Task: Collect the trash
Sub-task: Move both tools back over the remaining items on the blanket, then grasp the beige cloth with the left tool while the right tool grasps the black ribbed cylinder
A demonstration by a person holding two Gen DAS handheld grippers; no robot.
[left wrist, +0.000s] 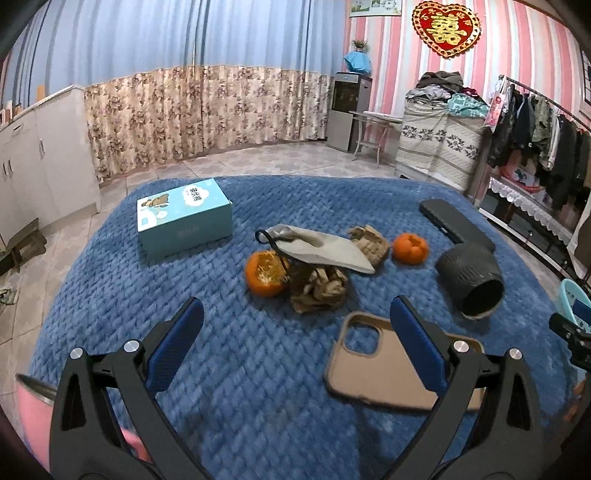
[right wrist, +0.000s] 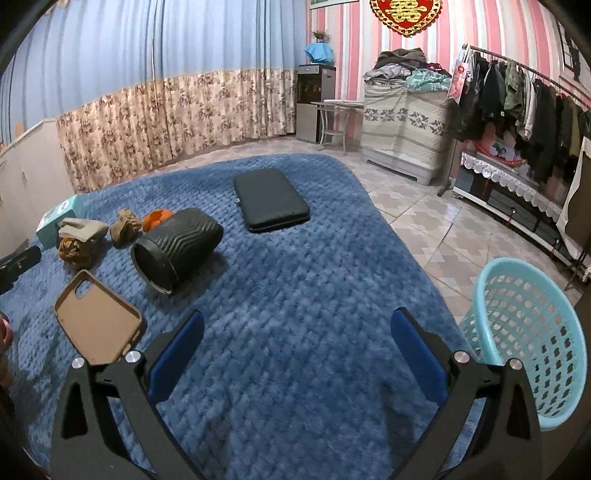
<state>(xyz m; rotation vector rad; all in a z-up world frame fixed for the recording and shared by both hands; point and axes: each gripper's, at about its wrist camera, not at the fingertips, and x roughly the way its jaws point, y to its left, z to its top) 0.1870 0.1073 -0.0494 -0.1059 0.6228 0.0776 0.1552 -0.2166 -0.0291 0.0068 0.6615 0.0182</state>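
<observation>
Two orange peels (left wrist: 265, 273) flank grey pouch (left wrist: 317, 251); pouch long axis runs left-right, pointed tip right. Crumpled paper (left wrist: 319, 288) just below pouch. Left gripper (left wrist: 297, 317) wide, empty; right gripper (right wrist: 297, 328) wide, empty.

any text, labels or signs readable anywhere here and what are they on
"囍" in gold, on the red heart-shaped wall decoration; only its lower part shows in the right wrist view.
Teal box on the blue blanket: white cloud label with Chinese characters, too blurred to read; smaller print on its side also unreadable.
Poster at the top of the wall: too small to read.
Nothing else carries readable text.
</observation>
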